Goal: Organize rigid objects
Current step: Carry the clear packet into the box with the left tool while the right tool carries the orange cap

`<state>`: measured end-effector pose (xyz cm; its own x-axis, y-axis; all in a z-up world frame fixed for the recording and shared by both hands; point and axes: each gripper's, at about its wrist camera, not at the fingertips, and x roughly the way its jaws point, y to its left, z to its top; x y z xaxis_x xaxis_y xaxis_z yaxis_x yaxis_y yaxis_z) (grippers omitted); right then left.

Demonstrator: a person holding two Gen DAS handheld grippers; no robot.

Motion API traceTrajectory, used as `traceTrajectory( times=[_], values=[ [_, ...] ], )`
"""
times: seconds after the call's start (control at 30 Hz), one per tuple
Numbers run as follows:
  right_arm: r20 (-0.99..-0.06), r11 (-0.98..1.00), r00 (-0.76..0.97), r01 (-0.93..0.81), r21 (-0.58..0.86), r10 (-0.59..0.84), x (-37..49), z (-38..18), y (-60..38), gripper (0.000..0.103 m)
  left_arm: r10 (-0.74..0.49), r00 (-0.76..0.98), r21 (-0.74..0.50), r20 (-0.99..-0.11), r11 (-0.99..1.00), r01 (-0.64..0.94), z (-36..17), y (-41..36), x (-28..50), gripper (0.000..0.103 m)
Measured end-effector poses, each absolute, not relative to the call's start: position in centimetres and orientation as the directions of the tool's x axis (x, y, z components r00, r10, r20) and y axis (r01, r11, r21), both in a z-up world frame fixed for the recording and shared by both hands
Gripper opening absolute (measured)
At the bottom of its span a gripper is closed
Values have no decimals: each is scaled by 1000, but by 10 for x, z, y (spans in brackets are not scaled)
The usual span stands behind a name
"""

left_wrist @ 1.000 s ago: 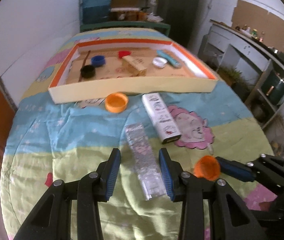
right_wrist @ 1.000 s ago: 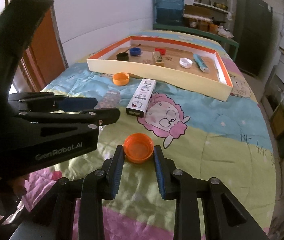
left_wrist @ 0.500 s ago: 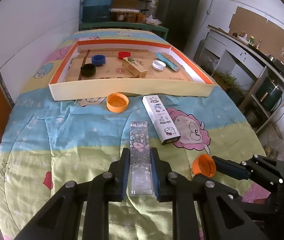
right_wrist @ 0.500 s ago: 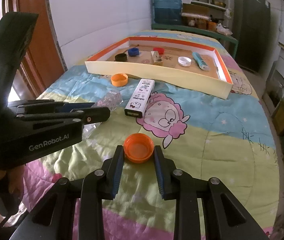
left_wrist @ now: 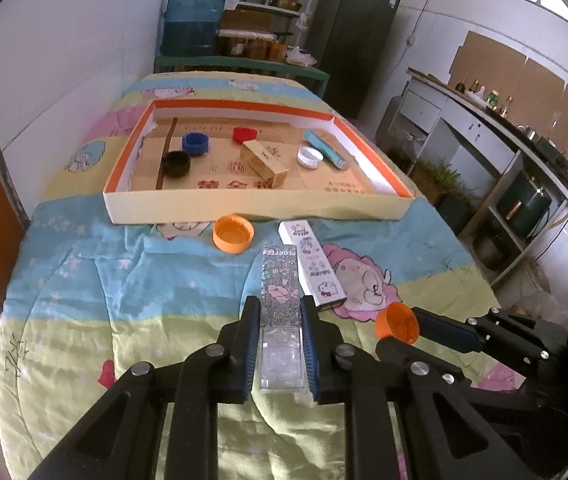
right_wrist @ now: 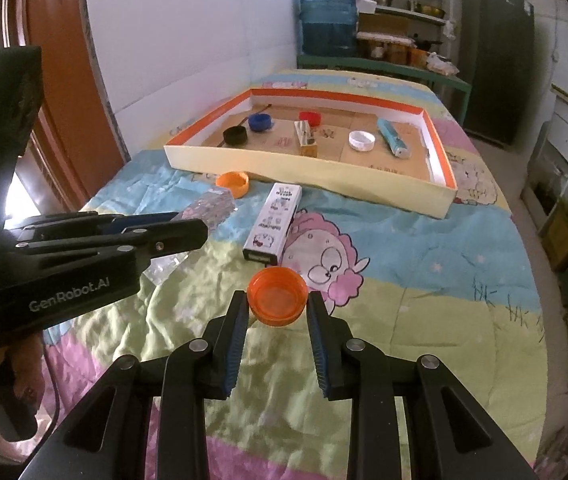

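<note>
Both grasps set, carry pending. My left hand-held gripper [left_wrist: 280, 344] is clenched on the clear box [left_wrist: 280, 312], pads on its long sides near the near end; the box lies on the quilt [left_wrist: 84, 280], short of the tray [left_wrist: 244, 210]. My right hand-held gripper [right_wrist: 278, 320] grasps an orange cap [right_wrist: 278, 296] by its rim. To do this well, I would lift the box level, since its far end overhangs, clear the tray's near wall, then release onto bare cardboard beside the white cap [left_wrist: 309, 157].
</note>
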<state>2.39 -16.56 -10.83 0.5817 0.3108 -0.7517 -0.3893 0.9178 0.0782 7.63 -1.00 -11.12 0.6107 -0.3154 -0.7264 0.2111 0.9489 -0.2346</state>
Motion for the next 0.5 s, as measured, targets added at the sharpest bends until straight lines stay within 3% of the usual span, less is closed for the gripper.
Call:
traceTrajectory(
  times=[0.5],
  values=[
    [-724,926,627,-375,46,289,44,-82,-169,30,-336,658,-231,-674,942,245,-75,-7,92,21]
  ],
)
